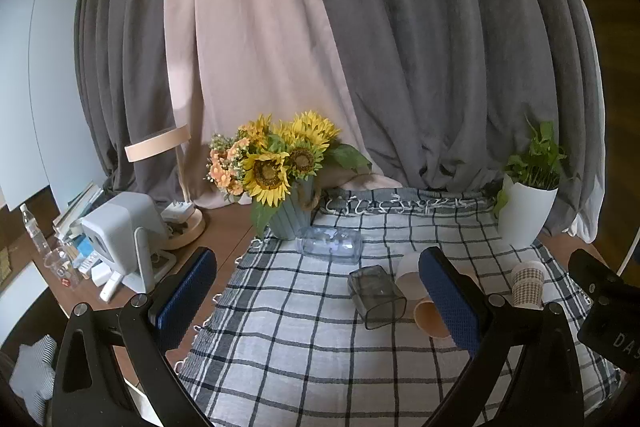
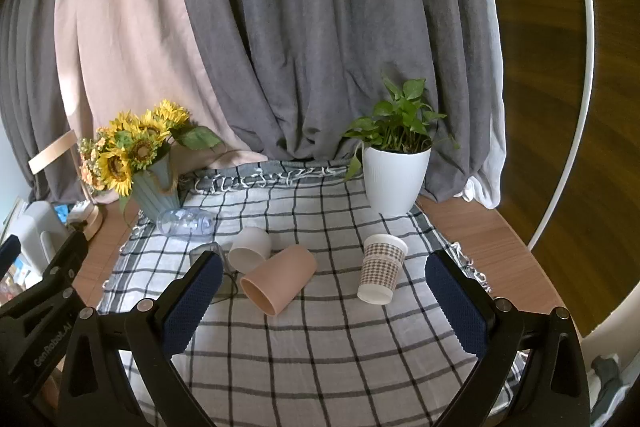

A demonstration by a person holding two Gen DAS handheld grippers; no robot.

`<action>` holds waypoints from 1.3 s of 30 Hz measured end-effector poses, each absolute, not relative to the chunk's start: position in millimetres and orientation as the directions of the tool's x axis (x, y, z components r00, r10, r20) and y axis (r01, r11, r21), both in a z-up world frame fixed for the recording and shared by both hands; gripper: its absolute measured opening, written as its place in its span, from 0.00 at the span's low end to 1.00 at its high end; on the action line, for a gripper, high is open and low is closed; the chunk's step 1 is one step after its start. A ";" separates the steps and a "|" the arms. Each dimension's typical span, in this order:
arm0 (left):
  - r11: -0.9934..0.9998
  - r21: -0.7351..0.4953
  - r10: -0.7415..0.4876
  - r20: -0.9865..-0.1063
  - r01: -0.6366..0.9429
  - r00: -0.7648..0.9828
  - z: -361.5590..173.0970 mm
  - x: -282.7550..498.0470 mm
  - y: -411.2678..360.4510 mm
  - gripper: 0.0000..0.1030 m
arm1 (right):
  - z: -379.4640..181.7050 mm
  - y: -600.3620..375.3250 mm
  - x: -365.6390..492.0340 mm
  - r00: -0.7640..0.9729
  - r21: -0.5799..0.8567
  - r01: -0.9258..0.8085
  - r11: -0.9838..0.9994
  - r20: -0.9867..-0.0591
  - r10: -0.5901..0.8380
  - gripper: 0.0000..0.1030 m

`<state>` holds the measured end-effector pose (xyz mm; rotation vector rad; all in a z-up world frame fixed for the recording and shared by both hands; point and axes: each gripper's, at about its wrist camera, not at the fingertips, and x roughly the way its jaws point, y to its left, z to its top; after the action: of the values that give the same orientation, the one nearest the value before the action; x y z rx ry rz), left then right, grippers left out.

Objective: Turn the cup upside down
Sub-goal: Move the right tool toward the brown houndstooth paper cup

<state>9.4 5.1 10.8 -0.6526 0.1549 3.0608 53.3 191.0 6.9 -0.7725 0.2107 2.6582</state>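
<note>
A checked paper cup (image 2: 381, 269) stands upright on the checked cloth (image 2: 320, 347); it also shows in the left wrist view (image 1: 528, 284). A tan cup (image 2: 278, 279) lies on its side, mouth toward me; my left finger partly hides it in the left wrist view (image 1: 428, 317). A white cup (image 2: 250, 247) lies on its side behind it. A smoky square glass (image 1: 376, 297) and a clear glass (image 1: 330, 245) lie on their sides. My left gripper (image 1: 320, 295) is open and empty above the cloth. My right gripper (image 2: 324, 295) is open and empty, short of the cups.
A vase of sunflowers (image 1: 286, 187) stands at the cloth's back left, and a white potted plant (image 2: 396, 171) at the back right. A lamp (image 1: 176, 195), a white device (image 1: 120, 239) and small clutter fill the desk's left. Curtains hang behind.
</note>
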 end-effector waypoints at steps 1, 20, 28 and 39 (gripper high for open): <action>-0.995 0.095 -0.012 -0.407 -0.029 -0.913 11.0 9.4 5.7 1.00 | 7.0 190.7 53.8 -0.783 0.041 -0.386 -0.922 -0.543 0.304 0.99; -0.995 0.096 -0.012 -0.410 -0.031 -0.912 12.4 7.0 6.5 1.00 | 7.3 192.9 52.2 -0.784 0.041 -0.388 -0.921 -0.540 0.307 0.99; -0.995 0.095 -0.009 -0.419 -0.034 -0.908 12.3 1.0 12.3 1.00 | 5.4 196.0 48.8 -0.779 0.040 -0.390 -0.920 -0.547 0.306 0.99; -0.994 0.085 0.018 -0.472 -0.066 -0.881 -2.6 -14.7 27.0 1.00 | -4.3 202.7 41.0 -0.765 0.036 -0.394 -0.918 -0.566 0.307 0.99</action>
<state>-14.7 27.0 -2.6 -0.7516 0.1529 3.0016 41.0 202.7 -4.3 -0.8080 0.2149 2.6358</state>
